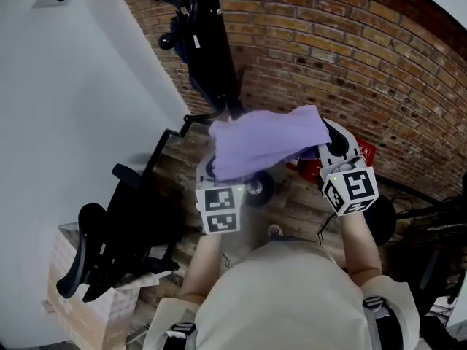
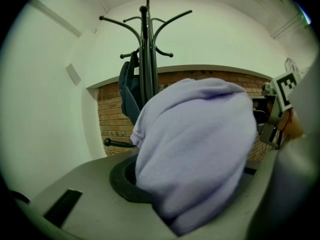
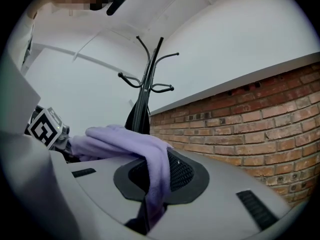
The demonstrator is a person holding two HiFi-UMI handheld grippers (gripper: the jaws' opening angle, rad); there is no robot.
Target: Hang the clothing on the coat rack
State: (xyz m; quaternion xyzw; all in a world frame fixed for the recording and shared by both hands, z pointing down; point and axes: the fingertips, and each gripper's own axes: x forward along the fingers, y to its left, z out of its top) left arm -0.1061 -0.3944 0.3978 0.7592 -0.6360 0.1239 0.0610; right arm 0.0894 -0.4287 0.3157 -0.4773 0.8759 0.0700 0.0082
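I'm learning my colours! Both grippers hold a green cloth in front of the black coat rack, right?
Not quite. The cloth is light purple, not green, as the head view shows. The rest is right: the left gripper and the right gripper both hold it in front of the black coat rack.

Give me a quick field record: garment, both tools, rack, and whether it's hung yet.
garment: lavender garment, bunched, spanning both tools
left tool: shut on a thick bunch of it
right tool: shut on a thin fold
coat rack: black, ahead, top hooks bare
on rack: dark blue item on a lower hook
hung: not yet
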